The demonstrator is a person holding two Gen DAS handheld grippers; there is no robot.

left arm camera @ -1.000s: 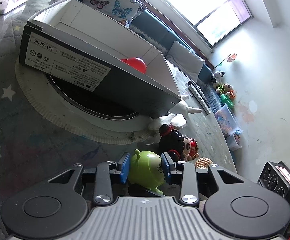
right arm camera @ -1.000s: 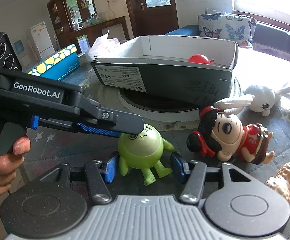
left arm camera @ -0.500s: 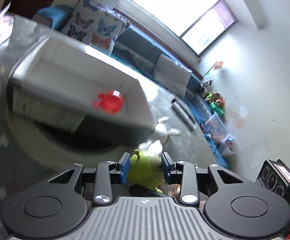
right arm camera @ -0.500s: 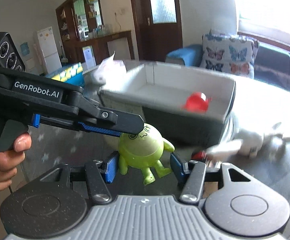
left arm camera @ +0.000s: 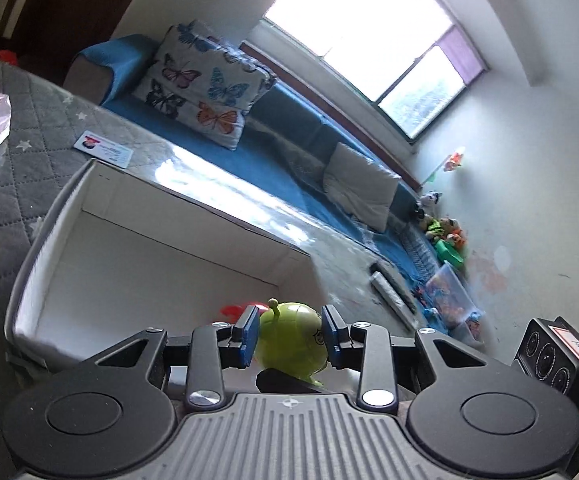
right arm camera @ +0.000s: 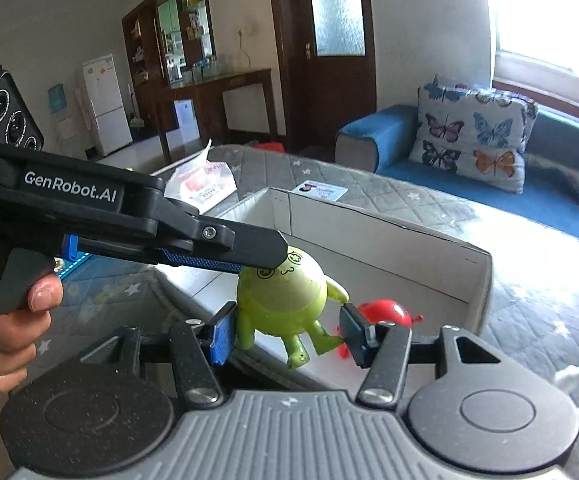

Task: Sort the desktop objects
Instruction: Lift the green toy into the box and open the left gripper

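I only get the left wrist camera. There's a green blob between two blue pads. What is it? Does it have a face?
Observer: Yes. The right wrist view shows the green toy as a round figure with a drawn face, arms and legs, held above the box.
Operator: Is the other gripper doing anything?
Observer: The right gripper is open, with a pad on either side of the toy's legs. Only the left gripper pinches the toy, up at its head.
Operator: And the red bit behind the pad?
Observer: That is a red balloon-like toy lying inside the box.
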